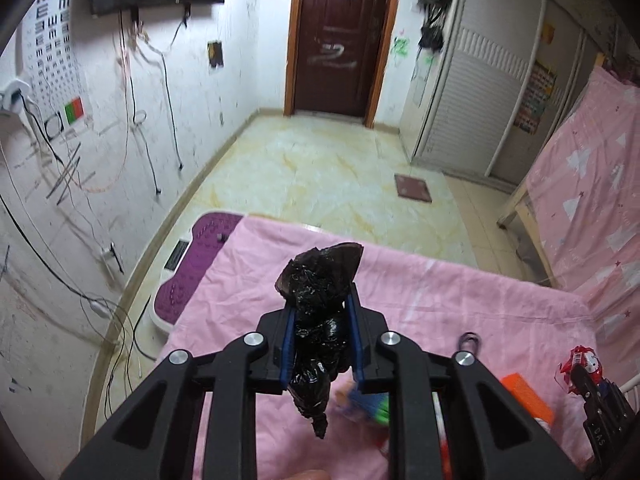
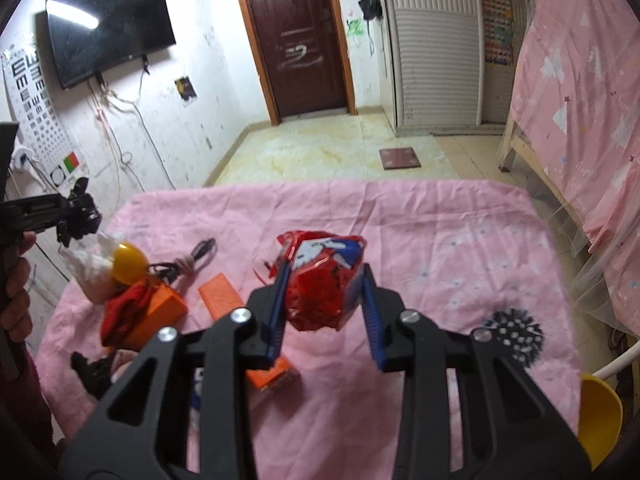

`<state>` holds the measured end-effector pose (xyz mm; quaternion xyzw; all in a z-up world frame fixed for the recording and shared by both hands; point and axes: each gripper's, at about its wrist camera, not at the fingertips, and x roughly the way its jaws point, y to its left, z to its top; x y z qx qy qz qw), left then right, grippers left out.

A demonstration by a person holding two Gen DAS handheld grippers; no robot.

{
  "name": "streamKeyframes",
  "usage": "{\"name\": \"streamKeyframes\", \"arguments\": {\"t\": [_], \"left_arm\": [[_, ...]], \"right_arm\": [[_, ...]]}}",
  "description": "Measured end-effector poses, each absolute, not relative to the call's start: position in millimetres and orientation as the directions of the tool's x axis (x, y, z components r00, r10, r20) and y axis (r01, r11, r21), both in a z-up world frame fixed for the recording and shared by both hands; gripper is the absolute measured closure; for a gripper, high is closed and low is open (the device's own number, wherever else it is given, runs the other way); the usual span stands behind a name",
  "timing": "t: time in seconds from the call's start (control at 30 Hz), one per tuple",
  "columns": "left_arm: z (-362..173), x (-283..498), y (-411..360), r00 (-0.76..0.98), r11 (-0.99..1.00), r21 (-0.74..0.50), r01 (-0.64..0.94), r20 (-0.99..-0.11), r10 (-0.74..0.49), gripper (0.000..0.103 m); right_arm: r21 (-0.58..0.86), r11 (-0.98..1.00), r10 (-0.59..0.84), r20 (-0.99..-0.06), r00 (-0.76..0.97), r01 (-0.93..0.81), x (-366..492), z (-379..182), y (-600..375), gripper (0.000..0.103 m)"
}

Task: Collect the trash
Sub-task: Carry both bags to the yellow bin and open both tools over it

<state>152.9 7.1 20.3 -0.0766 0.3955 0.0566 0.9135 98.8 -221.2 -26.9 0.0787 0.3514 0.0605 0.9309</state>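
The left hand-held gripper (image 1: 320, 316) pinches a crumpled black plastic bag (image 1: 318, 300) between its blue ribbed pads; the bag sticks out ahead of the fingertips and hangs down behind them, above the pink sheet (image 1: 440, 300) of the worktop. The right hand-held gripper (image 2: 325, 280) pinches a shiny red snack wrapper (image 2: 320, 280), crushed into a ball, also held above the sheet. To the left of this gripper lie an orange box (image 2: 162, 312) with red cloth on it, a flat orange lid (image 2: 220, 292), a yellow half shell (image 2: 128, 262) and white crumpled plastic (image 2: 90, 268). To its right lies a black spiky ball (image 2: 514, 334).
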Motion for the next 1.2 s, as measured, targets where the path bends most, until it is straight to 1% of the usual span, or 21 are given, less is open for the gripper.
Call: {"name": "streamKeyframes", "arguments": {"t": [0.1,0.17,0.27,0.37,0.6,0.7,0.9,1.1,1.2], "left_arm": [[36,142,-6,0.701,0.986,-0.112,-0.124,-0.713,0.007,0.088],[47,131,-20,0.711,0.988,-0.133,-0.077,-0.702,-0.039,0.088],[59,118,-45,0.728,0.991,-0.130,-0.021,-0.681,-0.074,0.088],[64,109,-71,0.738,0.993,-0.112,0.027,-0.668,-0.095,0.088],[65,98,-119,0.733,0.991,-0.085,0.101,-0.667,-0.131,0.088],[66,97,-140,0.723,0.988,-0.082,0.133,-0.673,-0.153,0.088],[64,86,-195,0.677,0.963,-0.093,0.252,-0.694,-0.244,0.088],[54,63,-274,0.562,0.884,-0.134,0.447,-0.727,-0.394,0.088],[47,49,-311,0.508,0.843,-0.144,0.518,-0.742,-0.438,0.088]], "right_arm": [[0.201,0.979,0.152,-0.613,0.776,-0.032,81,-16,-237,0.071],[0.199,0.980,0.136,-0.602,0.787,-0.017,72,-11,-244,0.071],[0.203,0.979,0.105,-0.582,0.807,0.019,51,-5,-264,0.071],[0.211,0.976,0.073,-0.565,0.822,0.058,34,-1,-285,0.071],[0.228,0.965,0.010,-0.534,0.845,0.132,0,2,-326,0.071],[0.214,0.963,-0.028,-0.519,0.854,0.161,-16,3,-340,0.071],[0.187,0.950,-0.120,-0.520,0.845,0.250,-48,2,-377,0.071],[0.193,0.916,-0.195,-0.555,0.809,0.353,-83,-15,-419,0.071],[0.192,0.902,-0.214,-0.579,0.787,0.387,-95,-25,-439,0.071]]}}
